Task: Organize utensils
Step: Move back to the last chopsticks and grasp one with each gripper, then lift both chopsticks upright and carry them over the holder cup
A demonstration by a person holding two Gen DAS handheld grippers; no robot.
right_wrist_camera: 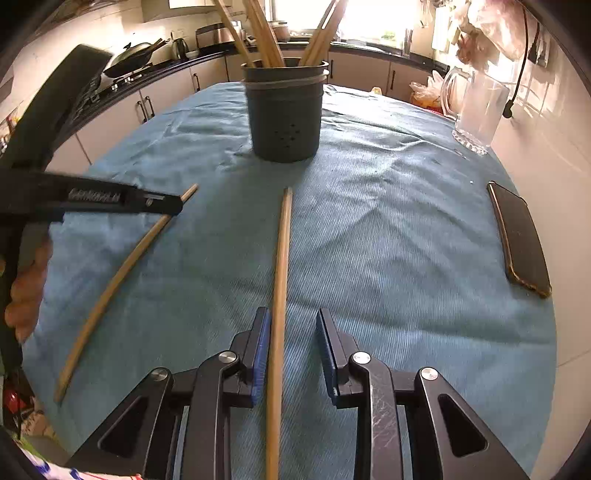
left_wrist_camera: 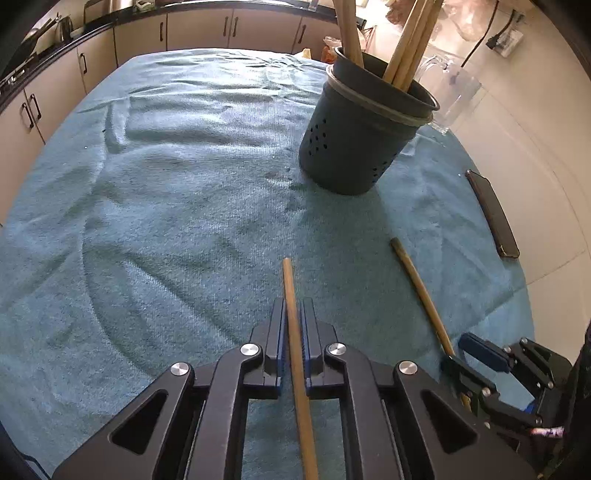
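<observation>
Home kitchen: cabinets (left_wrist_camera: 192,29), wok (right_wrist_camera: 133,55).

Two chopsticks (right_wrist_camera: 281,258) (right_wrist_camera: 110,288) lie side by side on a cloth (right_wrist_camera: 388,240), before a holder (right_wrist_camera: 284,118) of more chopsticks; phone (right_wrist_camera: 522,240) at right.

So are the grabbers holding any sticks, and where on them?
The left gripper pinches one chopstick near its far end. The right gripper straddles another chopstick without gripping it.

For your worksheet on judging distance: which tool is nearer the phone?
Right. The right tool straddles a chopstick, with the phone on its right; the left tool sits farther left.
</observation>
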